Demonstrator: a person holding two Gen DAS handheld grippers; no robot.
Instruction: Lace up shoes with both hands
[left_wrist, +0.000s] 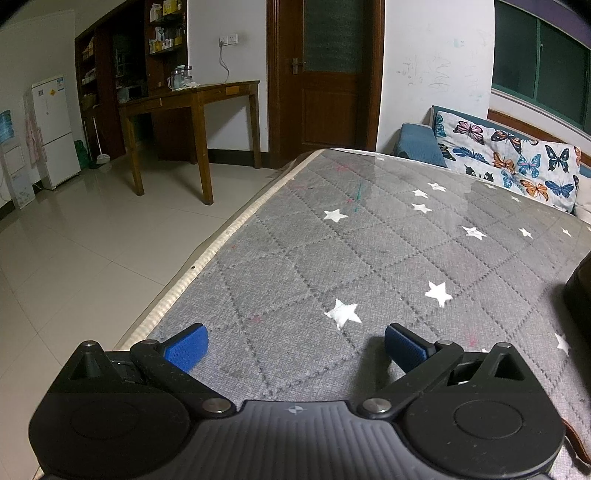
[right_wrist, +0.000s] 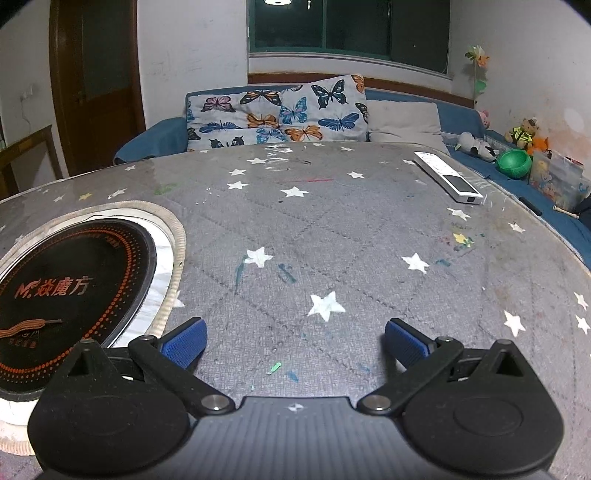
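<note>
The blue-padded fingers (left_wrist: 186, 346) of the left gripper (left_wrist: 295, 347) stand spread wide with nothing between them, and the right gripper (right_wrist: 295, 345) is spread the same way, empty, over the grey star-printed table cover (right_wrist: 332, 240).

Nearest the right gripper, toward the table's left edge, a brown shoelace (right_wrist: 29, 326) lies on the black induction cooktop (right_wrist: 74, 280) set into the table. Only its flat end and dark tip show. It looks light, limp and thin, so it will likely sag and twist when lifted; the stiff tip seems the surest place to pinch, since it would also thread most easily.

In the left wrist view a dark shape (left_wrist: 580, 291) sits at the table's right edge; it may be the shoe, but I cannot tell.

Farther off, a white remote (right_wrist: 448, 177) rests near the table's far right corner.
</note>
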